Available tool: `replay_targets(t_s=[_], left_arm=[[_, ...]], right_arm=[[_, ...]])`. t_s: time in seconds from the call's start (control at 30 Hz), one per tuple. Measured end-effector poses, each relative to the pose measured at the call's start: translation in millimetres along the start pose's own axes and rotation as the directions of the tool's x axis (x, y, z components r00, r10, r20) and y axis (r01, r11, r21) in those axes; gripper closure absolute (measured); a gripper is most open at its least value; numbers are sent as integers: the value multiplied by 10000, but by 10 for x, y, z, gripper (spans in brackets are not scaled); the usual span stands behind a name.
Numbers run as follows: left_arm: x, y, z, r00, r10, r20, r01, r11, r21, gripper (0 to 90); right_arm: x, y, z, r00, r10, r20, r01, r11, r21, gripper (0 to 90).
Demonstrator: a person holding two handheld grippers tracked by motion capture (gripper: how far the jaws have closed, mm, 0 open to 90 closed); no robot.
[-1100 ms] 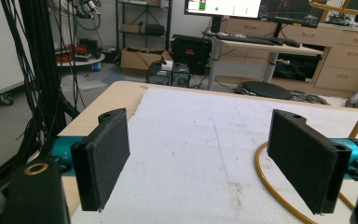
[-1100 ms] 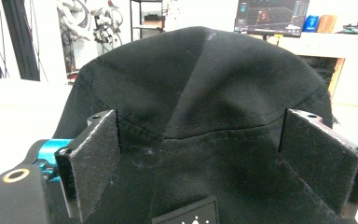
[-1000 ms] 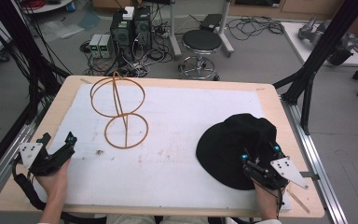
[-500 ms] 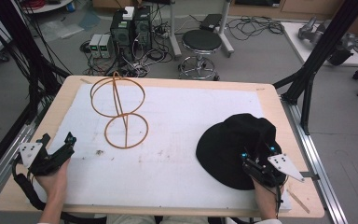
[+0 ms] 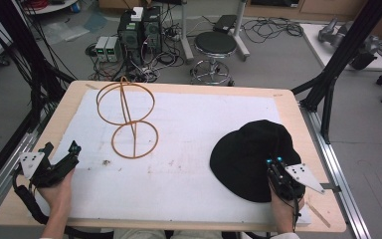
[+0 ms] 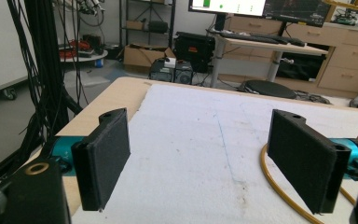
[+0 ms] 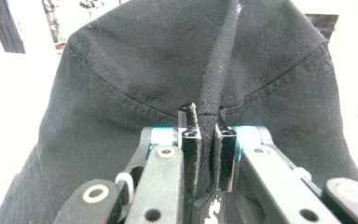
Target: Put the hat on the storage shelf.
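At the near left corner of the table point(image 5: 278, 99), the left tongs point(image 5: 74, 147) rest low in a person's left hand point(image 5: 59, 184), jaws spread wide and holding nothing; the left gripper view looks between the two black pads point(image 6: 105, 156) across bare white sheet point(image 5: 204, 129) toward the far edge. The forearm comes in from the bottom edge, the tool pointing forward and slightly inward toward a wire stand point(image 5: 129, 117) of two orange rings on an upright rod, which stands on the sheet well apart from the tongs. A curve of its lower ring point(image 6: 279, 186) shows just beside the pad at the right of that view.

Across the table, a black hat point(image 5: 251, 154) lies crown-up on the right half of the sheet. The right tongs point(image 5: 273, 162), held in the right hand point(image 5: 283, 206) from the near edge, are pinched shut on a raised fold of the hat's brim. In the right gripper view the fabric ridge point(image 7: 221, 70) runs up from between the nearly touching jaws, with the stitched seam of the crown behind.

The step in hand appears to be the grasp of the hat, already secured. The next move would likely call for lifting it clear of the sheet and carrying it leftward toward the stand, keeping the pinch firm so the soft cloth does not slip, while the idle left tongs stand ready to steady the stand or the brim.
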State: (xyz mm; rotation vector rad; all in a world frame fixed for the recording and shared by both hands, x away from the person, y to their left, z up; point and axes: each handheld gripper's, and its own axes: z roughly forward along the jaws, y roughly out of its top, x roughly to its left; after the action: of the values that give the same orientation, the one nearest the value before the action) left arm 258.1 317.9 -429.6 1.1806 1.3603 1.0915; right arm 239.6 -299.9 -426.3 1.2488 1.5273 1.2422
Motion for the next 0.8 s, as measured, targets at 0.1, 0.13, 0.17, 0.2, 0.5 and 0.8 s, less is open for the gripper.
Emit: replay_targets(t_s=[0.1, 0.13, 0.17, 0.2, 0.5, 0.8], left_arm=[[-2, -2, 2, 10000, 26, 12, -26, 10000, 6, 215], [-3, -3, 4, 9999, 119, -2, -119, 9999, 30, 215], [-6, -6, 7, 9998, 187, -2, -187, 9998, 28, 215], [-7, -8, 9, 9997, 257, -5, -257, 9997, 42, 215], [-11, -12, 15, 9996, 269, 47, -269, 9996, 71, 217], [-19, -15, 22, 9996, 217, 180, -219, 9997, 114, 220]], right_arm=[[-13, -1, -3, 9999, 86, -99, -86, 10000, 8, 860], [-20, -4, -5, 9998, 90, -164, -90, 10000, 7, 862], [-20, -4, -5, 9998, 90, -164, -90, 10000, 7, 862], [-35, -9, -6, 9995, 141, -268, -142, 9999, -27, 864], [-61, -2, -14, 9984, 330, -453, -329, 9995, 17, 871], [-66, 25, -48, 9974, 491, -528, -503, 9985, -221, 870]])
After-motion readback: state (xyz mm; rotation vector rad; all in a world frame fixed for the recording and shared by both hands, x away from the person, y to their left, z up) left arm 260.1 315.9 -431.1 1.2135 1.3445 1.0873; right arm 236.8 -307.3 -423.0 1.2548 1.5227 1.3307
